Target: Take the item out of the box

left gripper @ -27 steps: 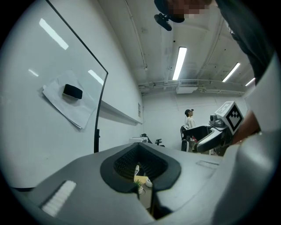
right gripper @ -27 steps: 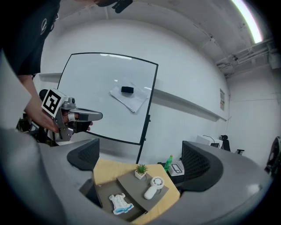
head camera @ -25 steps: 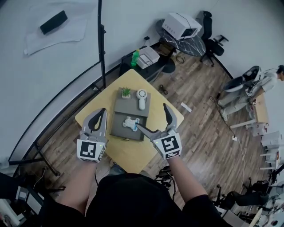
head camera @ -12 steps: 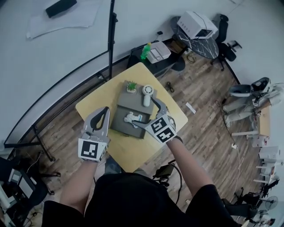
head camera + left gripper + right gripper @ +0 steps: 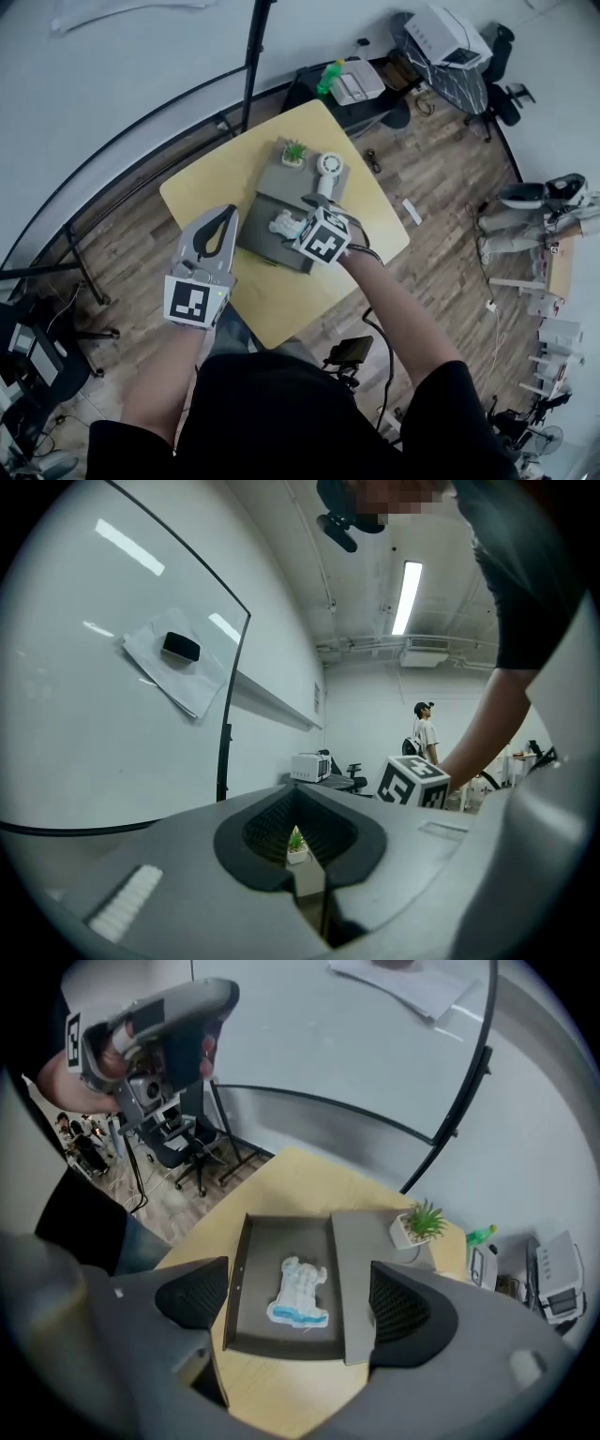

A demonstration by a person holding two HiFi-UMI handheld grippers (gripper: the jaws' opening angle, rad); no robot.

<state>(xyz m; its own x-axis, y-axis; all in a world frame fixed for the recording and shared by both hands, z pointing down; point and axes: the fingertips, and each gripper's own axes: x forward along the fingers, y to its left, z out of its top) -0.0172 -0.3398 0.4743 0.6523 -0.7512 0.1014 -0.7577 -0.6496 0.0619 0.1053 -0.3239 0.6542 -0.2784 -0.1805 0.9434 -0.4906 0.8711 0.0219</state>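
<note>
Two grippers, only the right gripper (image 5: pixel 298 1299) at work above the box (image 5: pixel 233 1288).
Its fingers have just been closing slightly but stand released, framing the untouched item (image 5: pixel 300 1293) lying flat in the box at frame centre, probably lining up a pinch. The left gripper (image 5: pixel 324 897), clenched on nothing, hovers lower left beside the surface (image 5: pixel 281 300).
</note>
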